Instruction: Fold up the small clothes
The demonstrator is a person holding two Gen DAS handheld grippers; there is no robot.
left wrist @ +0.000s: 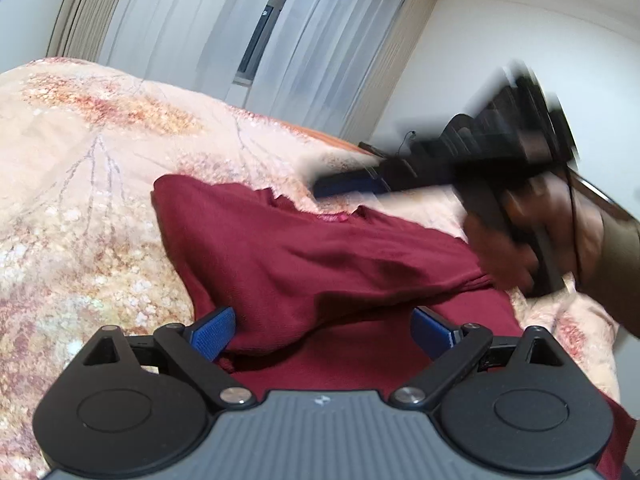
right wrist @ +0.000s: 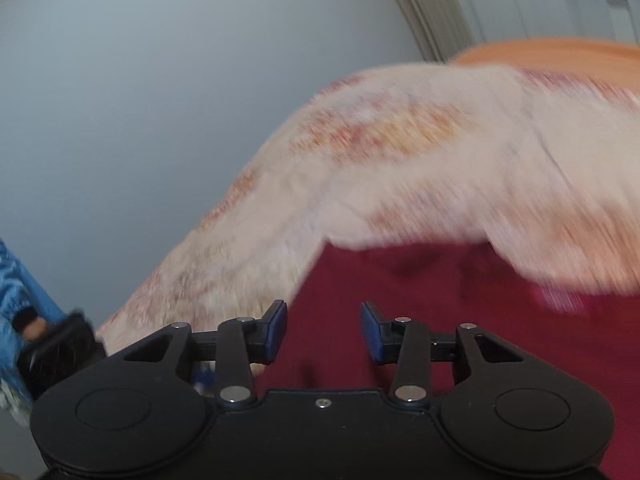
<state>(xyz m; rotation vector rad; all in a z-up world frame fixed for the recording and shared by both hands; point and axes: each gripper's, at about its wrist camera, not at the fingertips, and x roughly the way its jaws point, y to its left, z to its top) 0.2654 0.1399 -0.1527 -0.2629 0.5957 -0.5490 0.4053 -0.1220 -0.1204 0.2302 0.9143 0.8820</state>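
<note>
A dark red garment (left wrist: 320, 264) lies on a floral cream bedspread (left wrist: 80, 200), partly folded over itself. My left gripper (left wrist: 324, 332) is open, its blue pads either side of a folded red edge without closing on it. My right gripper (right wrist: 324, 332) is open and empty just above the red garment (right wrist: 440, 320). The right gripper also shows in the left wrist view (left wrist: 348, 186), blurred, held by a hand above the garment's far edge.
The bedspread (right wrist: 400, 184) covers the bed around the garment. White curtains and a window (left wrist: 260, 40) stand behind. A white wall (right wrist: 120, 120) is beyond the bed edge. A blue sleeve and the other hand-held gripper (right wrist: 52, 352) show at lower left.
</note>
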